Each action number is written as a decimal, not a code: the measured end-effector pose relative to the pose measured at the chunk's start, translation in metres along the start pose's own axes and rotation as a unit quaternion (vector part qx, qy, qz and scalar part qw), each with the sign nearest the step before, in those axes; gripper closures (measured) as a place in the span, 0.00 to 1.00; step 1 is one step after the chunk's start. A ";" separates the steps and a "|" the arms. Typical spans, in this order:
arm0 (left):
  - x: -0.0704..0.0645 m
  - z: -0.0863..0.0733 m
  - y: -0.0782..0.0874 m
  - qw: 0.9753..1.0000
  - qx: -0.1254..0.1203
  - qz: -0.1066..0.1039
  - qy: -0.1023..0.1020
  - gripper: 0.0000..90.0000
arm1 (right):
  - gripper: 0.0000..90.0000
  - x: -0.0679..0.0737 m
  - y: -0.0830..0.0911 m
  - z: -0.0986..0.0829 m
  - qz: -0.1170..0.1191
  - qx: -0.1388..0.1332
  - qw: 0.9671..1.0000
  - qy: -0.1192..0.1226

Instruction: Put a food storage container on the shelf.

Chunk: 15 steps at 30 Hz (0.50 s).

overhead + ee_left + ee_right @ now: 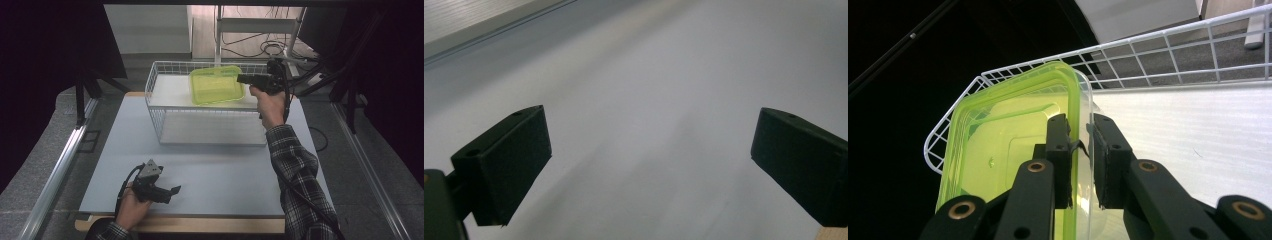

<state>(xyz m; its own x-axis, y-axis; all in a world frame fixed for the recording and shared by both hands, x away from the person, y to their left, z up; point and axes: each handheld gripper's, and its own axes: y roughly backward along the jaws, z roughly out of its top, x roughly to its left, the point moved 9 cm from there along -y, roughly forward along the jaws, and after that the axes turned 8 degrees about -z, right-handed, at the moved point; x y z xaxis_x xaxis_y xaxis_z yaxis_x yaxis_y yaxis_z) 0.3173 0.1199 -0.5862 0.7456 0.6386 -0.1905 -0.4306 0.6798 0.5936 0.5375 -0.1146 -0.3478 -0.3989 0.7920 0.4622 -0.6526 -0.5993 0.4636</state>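
Right gripper (1080,160) pinches the rim of a see-through food container with lime-green lid (1008,150), held tilted above the white wire basket (155,107); left gripper (649,165) gapes wide, well short of that basket.

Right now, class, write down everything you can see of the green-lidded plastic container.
The plastic container is a rectangular box with rounded corners, a clear body and a translucent lime-green lid with raised, stepped ridges. It is held tilted over the white wire basket at the table's far side. The right gripper pinches its rim edge, one jaw on the lid side, the other on the clear wall. Nothing can be made out inside it.
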 end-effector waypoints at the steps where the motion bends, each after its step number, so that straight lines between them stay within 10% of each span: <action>1: 0.000 0.000 0.000 1.000 0.000 0.000 0.000 0.03 | 0.87 0.000 0.001 -0.001 -0.002 -0.001 1.000 0.003; 15: 0.000 -0.001 -0.001 1.000 0.003 -0.001 -0.002 0.03 | 0.83 -0.005 0.000 -0.008 -0.021 0.000 1.000 0.018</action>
<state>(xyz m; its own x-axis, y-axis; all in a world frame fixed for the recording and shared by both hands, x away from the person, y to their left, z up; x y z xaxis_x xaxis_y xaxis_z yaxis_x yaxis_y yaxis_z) 0.3171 0.1194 -0.5871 0.7477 0.6367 -0.1887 -0.4267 0.6784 0.5981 0.5344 -0.1179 -0.3558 -0.3938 0.8203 0.4148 -0.6694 -0.5652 0.4822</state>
